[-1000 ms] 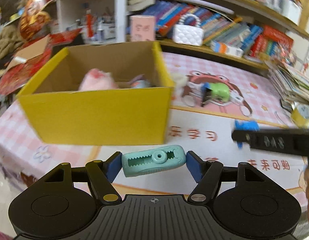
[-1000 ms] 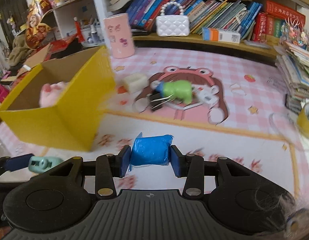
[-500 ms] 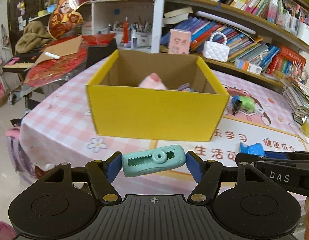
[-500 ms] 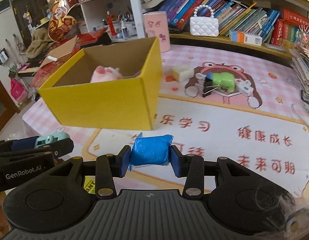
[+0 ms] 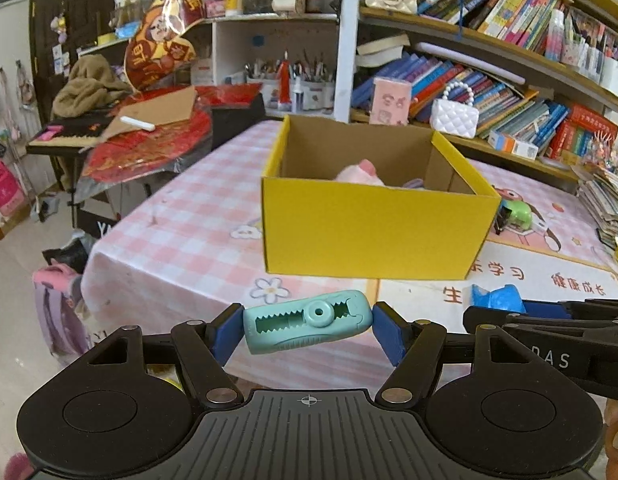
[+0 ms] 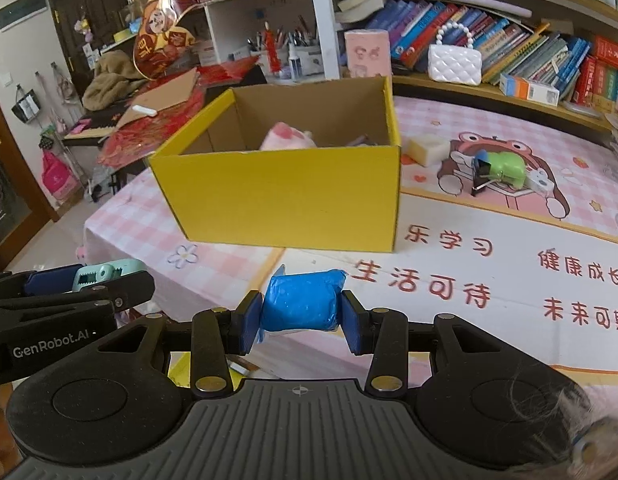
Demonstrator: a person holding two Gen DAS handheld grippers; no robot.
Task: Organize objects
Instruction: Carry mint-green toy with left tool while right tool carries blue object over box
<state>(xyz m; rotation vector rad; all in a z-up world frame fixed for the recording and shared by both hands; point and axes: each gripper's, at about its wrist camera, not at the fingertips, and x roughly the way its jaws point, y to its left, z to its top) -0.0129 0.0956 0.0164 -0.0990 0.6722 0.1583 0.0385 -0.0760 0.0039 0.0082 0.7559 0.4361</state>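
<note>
Partly hidden in yellow box [image 6: 285, 196]: perhaps a pink plush [image 6: 287, 136].

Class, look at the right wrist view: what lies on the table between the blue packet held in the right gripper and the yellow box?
Nothing: only bare printed tablecloth separates the blue packet from the yellow box, as the right wrist view shows.

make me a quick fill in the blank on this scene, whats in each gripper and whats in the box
1. The left gripper is shut on a ____-coloured toothed clip.
2. The right gripper is shut on a soft packet wrapped in ____.
3. A pink plush toy already lies inside the ____ cardboard box.
4. The green toy lies on the table, ____ the box.

Missing words: teal; blue; yellow; outside
</note>
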